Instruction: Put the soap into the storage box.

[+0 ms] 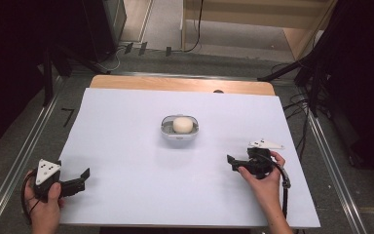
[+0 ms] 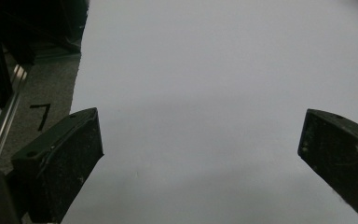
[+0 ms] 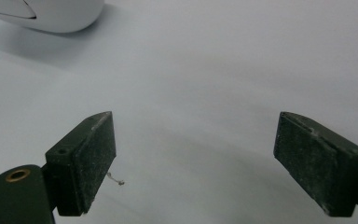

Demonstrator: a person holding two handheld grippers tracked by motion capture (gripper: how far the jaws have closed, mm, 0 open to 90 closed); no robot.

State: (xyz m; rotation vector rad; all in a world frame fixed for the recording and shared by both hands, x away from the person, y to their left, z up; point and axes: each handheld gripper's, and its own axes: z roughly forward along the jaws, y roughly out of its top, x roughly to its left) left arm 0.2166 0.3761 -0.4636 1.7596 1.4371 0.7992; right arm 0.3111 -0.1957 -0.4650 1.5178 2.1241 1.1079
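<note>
A small grey-white dish (image 1: 179, 131) sits at the middle of the white table sheet (image 1: 126, 156), and a cream round ball (image 1: 182, 125) lies in it. My left gripper (image 1: 80, 179) rests at the sheet's near left corner, held by a hand, far from the dish. Its jaws stand wide apart over bare sheet, so the left gripper (image 2: 200, 144) is open. My right gripper (image 1: 233, 163) lies right of and nearer than the dish, pointing left. The right gripper (image 3: 196, 140) is open with nothing between its jaws, and the dish's rim (image 3: 51, 14) shows at the top left.
A strip of wooden tabletop (image 1: 175, 84) shows behind the sheet. Metal rails (image 1: 24, 156) run along both sides of the table, and a black "7" mark (image 1: 68, 116) lies left of the sheet. Cables and dark stands (image 1: 311, 83) crowd the far right.
</note>
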